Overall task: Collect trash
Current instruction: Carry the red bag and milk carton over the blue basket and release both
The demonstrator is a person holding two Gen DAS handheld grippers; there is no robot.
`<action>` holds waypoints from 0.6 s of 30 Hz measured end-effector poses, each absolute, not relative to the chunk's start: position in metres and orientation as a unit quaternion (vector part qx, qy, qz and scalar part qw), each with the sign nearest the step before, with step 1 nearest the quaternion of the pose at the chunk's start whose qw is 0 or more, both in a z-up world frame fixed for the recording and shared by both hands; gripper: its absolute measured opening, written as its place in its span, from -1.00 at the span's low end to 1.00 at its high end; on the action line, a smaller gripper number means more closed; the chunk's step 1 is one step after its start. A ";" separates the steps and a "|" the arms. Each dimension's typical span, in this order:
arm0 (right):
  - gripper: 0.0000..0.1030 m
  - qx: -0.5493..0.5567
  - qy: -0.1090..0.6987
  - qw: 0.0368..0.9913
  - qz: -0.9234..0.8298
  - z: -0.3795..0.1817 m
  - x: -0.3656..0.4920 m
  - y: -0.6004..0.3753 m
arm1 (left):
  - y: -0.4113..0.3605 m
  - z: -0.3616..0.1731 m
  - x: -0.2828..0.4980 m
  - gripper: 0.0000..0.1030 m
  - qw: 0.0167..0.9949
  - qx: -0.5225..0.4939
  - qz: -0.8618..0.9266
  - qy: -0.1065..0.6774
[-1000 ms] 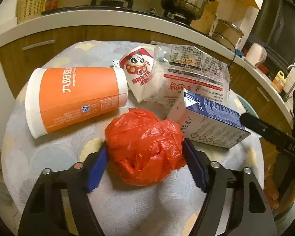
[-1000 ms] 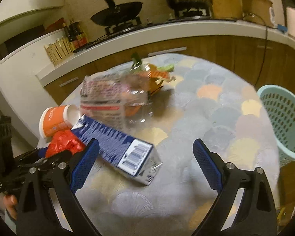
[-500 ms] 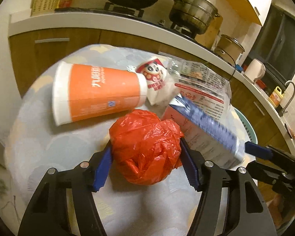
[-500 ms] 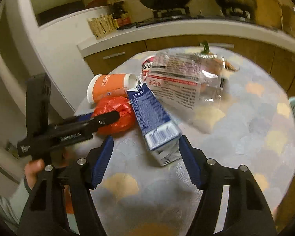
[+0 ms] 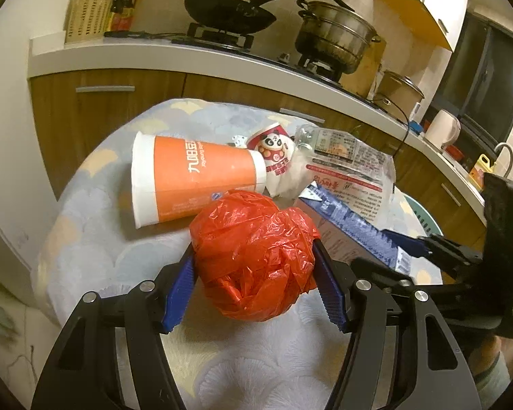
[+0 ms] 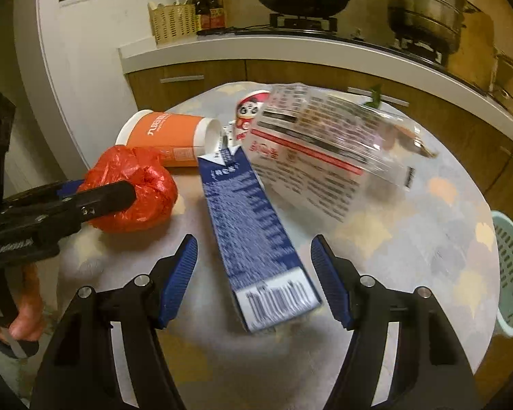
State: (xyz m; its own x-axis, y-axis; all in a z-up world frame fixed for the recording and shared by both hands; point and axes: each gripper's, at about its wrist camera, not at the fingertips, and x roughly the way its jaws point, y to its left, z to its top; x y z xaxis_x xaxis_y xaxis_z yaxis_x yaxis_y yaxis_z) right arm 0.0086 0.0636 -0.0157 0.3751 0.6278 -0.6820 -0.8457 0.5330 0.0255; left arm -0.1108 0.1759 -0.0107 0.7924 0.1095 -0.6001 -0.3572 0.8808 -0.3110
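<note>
On the round table, the left gripper was clamped on the crumpled red plastic bag, its blue pads pressed into both sides. The right gripper stood spread wide, its fingers flanking the near end of the blue carton without touching it. An orange cup lay on its side just behind the bag.

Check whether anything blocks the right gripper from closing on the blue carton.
Nothing visible does. The right gripper already straddles the barcode end of the blue rectangular milk carton, jaws open on either side. The crumpled red plastic bag sits off to the left.
</note>
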 end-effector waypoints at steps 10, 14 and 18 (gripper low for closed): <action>-0.34 -0.138 0.280 0.824 0.473 0.014 -0.008 0.026 | 0.149 0.031 -0.122 0.20 0.947 -0.179 0.103 0.246; -0.34 -0.113 0.247 0.843 0.465 0.040 -0.008 0.001 | 0.132 0.052 -0.122 0.20 0.957 -0.167 0.083 0.221; -0.34 -0.082 0.223 0.867 0.439 0.063 0.007 -0.028 | 0.113 0.073 -0.105 0.20 0.965 -0.146 0.065 0.206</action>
State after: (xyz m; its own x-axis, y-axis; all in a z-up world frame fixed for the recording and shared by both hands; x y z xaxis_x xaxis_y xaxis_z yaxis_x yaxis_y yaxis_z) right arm 0.0069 -0.0283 0.0629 0.5156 0.7242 -0.4579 -0.7970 0.6016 0.0540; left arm -0.1052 0.1130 0.0733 0.9068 0.0651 -0.4165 -0.1854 0.9489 -0.2555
